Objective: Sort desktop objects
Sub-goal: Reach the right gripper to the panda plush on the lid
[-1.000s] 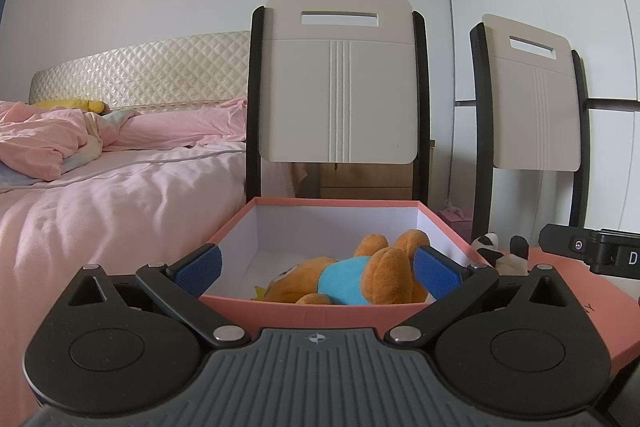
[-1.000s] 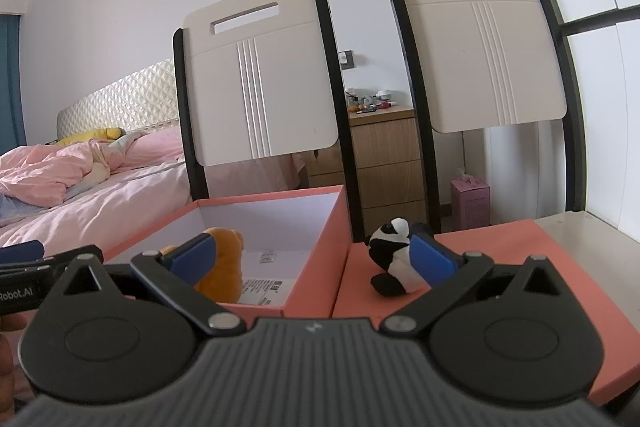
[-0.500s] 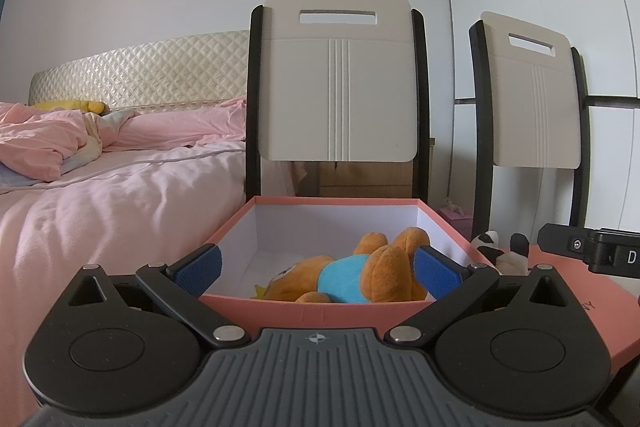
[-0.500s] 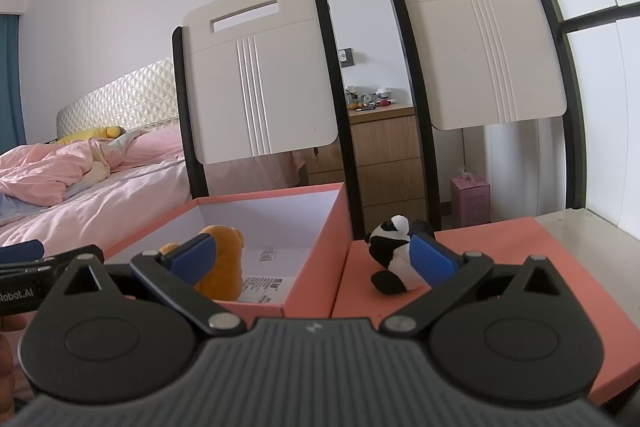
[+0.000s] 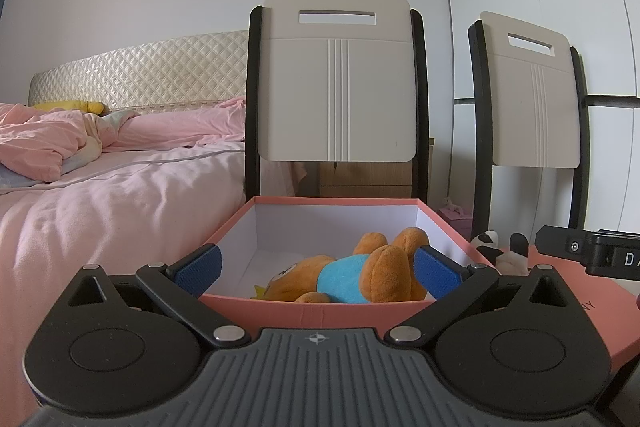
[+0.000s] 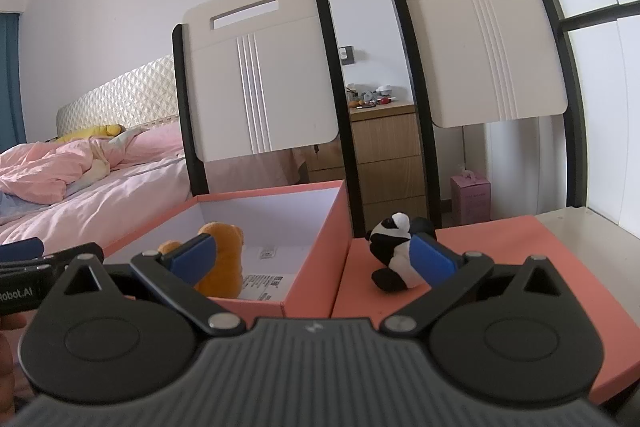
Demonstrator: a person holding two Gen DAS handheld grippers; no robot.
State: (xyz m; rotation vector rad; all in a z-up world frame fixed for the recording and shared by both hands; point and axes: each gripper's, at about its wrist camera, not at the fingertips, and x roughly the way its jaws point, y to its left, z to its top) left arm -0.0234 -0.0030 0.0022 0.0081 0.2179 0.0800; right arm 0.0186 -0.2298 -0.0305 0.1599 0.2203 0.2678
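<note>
a home bedroom: pink-quilted bed (image 5: pixel 120 195) with padded headboard (image 5: pixel 140 71) and wooden nightstand (image 6: pixel 384 155).

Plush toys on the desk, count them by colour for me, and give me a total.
Orange plush with a blue shirt, lying in the open box: 1
Black and white panda plush, on the box lid: 1
Total: 2

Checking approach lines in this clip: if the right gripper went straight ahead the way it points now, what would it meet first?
Probably the pink box: its near right corner sits between the right gripper's open fingers. The panda toy lies off toward the right finger, on the pink lid. Depth is uncertain.
</note>
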